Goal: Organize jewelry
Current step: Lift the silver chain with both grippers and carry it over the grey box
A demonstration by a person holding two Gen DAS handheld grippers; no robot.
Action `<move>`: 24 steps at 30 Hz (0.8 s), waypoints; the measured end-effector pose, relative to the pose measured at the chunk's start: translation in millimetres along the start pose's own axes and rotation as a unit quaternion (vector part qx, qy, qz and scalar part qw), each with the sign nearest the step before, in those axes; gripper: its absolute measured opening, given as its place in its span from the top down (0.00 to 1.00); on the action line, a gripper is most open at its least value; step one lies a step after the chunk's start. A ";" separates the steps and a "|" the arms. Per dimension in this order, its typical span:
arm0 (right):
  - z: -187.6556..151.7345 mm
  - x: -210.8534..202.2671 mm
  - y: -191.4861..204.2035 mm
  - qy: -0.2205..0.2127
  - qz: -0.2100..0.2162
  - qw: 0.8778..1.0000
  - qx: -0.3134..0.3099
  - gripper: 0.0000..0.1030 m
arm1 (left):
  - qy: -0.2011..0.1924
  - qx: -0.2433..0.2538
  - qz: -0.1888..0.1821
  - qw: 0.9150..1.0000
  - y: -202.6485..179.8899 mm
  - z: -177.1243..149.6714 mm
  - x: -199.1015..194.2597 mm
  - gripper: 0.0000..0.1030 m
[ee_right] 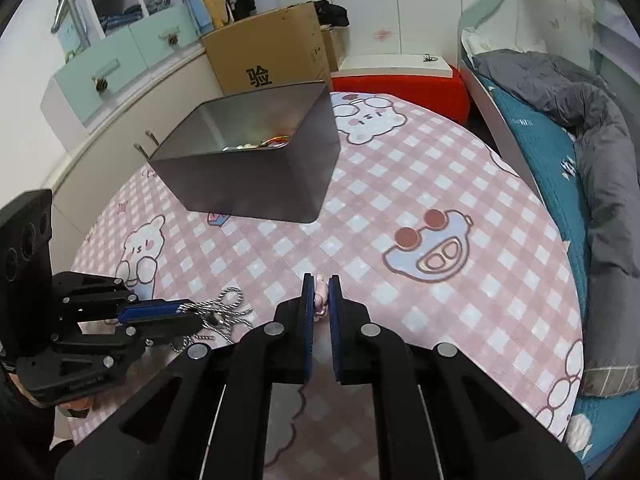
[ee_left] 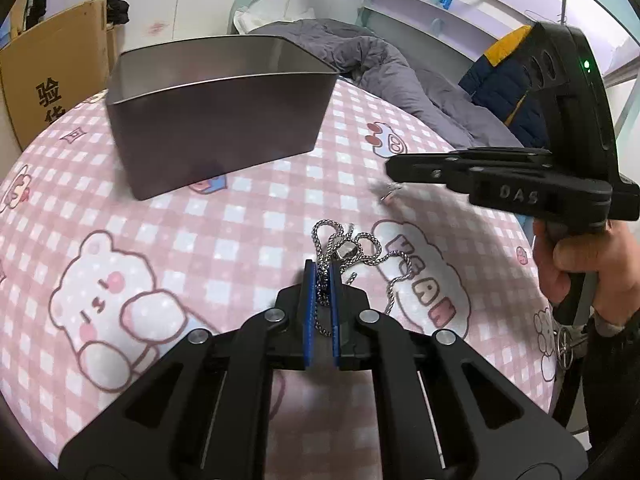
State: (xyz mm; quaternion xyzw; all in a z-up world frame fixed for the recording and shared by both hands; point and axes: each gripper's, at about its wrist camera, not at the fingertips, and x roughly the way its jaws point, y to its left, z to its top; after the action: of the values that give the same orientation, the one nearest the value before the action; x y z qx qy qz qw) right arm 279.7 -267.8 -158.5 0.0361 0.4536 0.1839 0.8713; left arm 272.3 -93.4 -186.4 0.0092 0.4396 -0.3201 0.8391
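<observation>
Silver chain necklace [ee_left: 347, 258] pinched in my left claw [ee_left: 323, 280], right claw [ee_right: 319, 296] closed on pink charm [ee_right: 320, 294], tin [ee_left: 216, 120] far-left of both.

Even indoor light, fisheye-warped edges, slight blur.

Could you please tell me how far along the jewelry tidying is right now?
Done: a few pieces already lie in the metal tin. In hand: the left gripper pinches the silver chain necklace; the right gripper holds a small pink charm. Left: dropping both into the tin.
</observation>
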 end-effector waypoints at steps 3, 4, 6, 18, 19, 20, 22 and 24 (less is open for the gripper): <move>0.1 -6.6 -2.2 -0.011 0.019 1.000 0.011 0.95 | -0.009 -0.011 0.010 1.000 7.4 -2.8 -11.1 0.94; 1.3 -9.1 -0.7 -0.015 0.023 1.000 0.011 0.95 | -0.015 -0.017 0.009 1.000 10.1 -2.7 -17.0 0.94; 5.5 -17.2 4.3 -0.029 0.038 0.999 0.009 0.95 | -0.029 -0.021 0.010 0.999 13.9 0.5 -30.7 0.95; 44.6 -51.6 39.4 -0.086 0.061 0.994 -0.034 0.95 | -0.069 0.043 0.031 0.996 9.0 30.2 -82.2 0.94; 42.7 -49.9 38.5 -0.084 0.061 0.994 -0.032 0.95 | -0.061 0.052 0.032 0.996 5.1 26.3 -74.8 0.92; 40.4 -47.6 37.0 -0.081 0.061 0.994 -0.028 0.95 | -0.053 0.059 0.033 0.996 0.9 22.2 -66.2 0.75; 35.8 -44.5 35.2 -0.076 0.061 0.995 -0.022 0.94 | -0.045 0.060 0.054 0.996 -4.9 12.8 -45.7 0.15; 30.9 -43.1 32.2 -0.070 0.056 0.996 -0.018 0.95 | -0.044 0.052 0.051 0.996 -7.0 5.8 -33.9 0.13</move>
State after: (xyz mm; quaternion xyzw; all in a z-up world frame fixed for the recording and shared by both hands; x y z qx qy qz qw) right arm 272.8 -249.9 -99.5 0.0590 0.3851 0.2375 0.8898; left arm 258.8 -82.7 -155.8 0.0612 0.3843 -0.2993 0.8712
